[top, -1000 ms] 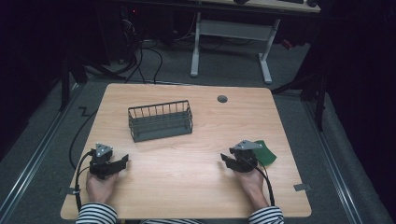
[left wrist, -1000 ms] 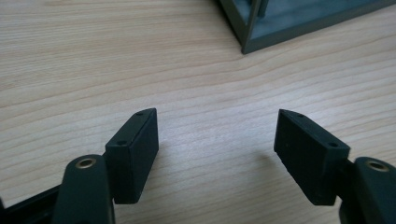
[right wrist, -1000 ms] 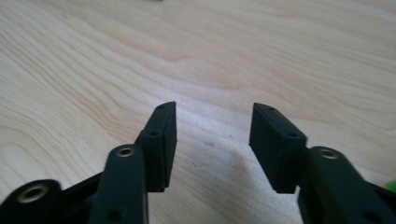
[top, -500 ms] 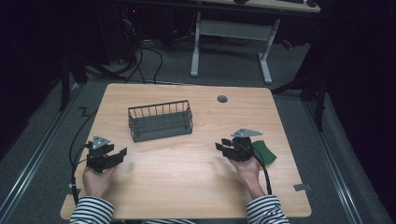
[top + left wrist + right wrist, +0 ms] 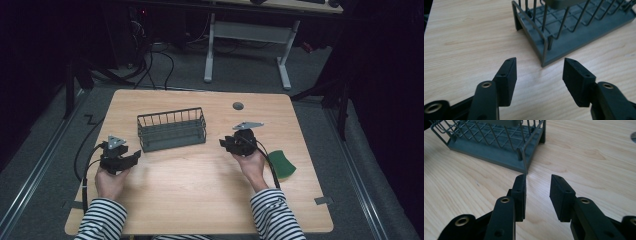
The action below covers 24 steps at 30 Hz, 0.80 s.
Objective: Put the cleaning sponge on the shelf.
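A dark grey wire basket (image 5: 171,130) stands on the wooden table (image 5: 200,200), left of its middle. My left gripper (image 5: 134,157) hovers at the basket's near left corner, jaws pointing towards it. In the left gripper view the basket's end wall (image 5: 541,45) lies just beyond the left gripper (image 5: 540,63). My right gripper (image 5: 225,144) is close to the basket's right end and points left at it. The right gripper view shows the basket's corner (image 5: 522,160) just ahead of the right gripper (image 5: 539,180). Both pairs of jaws have just been closing, stand apart and hold nothing.
A green sponge (image 5: 281,165) lies on the table to the right of my right hand. A round grey grommet (image 5: 238,105) sits near the far edge. Cables trail from both grippers. A desk frame and wires stand on the floor beyond the table.
Both hands have moved away from the near edge towards the basket. The right gripper has also shifted left, away from the green sponge. Both pairs of jaws have narrowed.
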Tool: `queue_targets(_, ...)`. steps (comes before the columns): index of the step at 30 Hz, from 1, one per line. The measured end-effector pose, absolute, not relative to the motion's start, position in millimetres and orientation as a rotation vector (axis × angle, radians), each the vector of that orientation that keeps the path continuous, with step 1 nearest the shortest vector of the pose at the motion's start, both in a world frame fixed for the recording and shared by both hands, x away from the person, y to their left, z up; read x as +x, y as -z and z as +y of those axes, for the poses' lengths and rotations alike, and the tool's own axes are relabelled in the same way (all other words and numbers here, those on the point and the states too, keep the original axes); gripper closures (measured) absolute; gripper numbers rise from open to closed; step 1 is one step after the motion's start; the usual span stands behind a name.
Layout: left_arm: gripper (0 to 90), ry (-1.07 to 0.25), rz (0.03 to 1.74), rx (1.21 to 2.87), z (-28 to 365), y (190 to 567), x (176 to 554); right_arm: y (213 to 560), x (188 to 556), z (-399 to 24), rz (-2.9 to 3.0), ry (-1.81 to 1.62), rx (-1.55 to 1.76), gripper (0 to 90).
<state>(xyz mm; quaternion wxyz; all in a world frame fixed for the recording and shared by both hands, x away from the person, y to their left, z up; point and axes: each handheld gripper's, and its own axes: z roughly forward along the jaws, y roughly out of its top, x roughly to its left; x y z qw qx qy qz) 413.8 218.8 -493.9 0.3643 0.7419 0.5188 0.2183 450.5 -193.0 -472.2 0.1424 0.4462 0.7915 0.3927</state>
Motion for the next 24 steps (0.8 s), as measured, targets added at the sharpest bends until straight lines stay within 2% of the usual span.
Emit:
queue_targets(11, 55.0, -0.56, 1.347, 1.883, 217.9, 506.3, 425.5, 476.5, 491.7, -141.7, 2.358, -1.016, 1.277, 67.9)
queue_targets(18, 59.4, -0.537, 1.342, 1.868, 218.9, 509.9, 429.6, 485.5, 501.2, -131.7, 2.369, -0.946, 1.298, 69.3)
queue_targets(24, 64.2, -0.518, 1.323, 1.86, 217.6, 511.5, 430.9, 491.9, 506.0, -126.2, 2.376, -0.921, 1.314, 74.1)
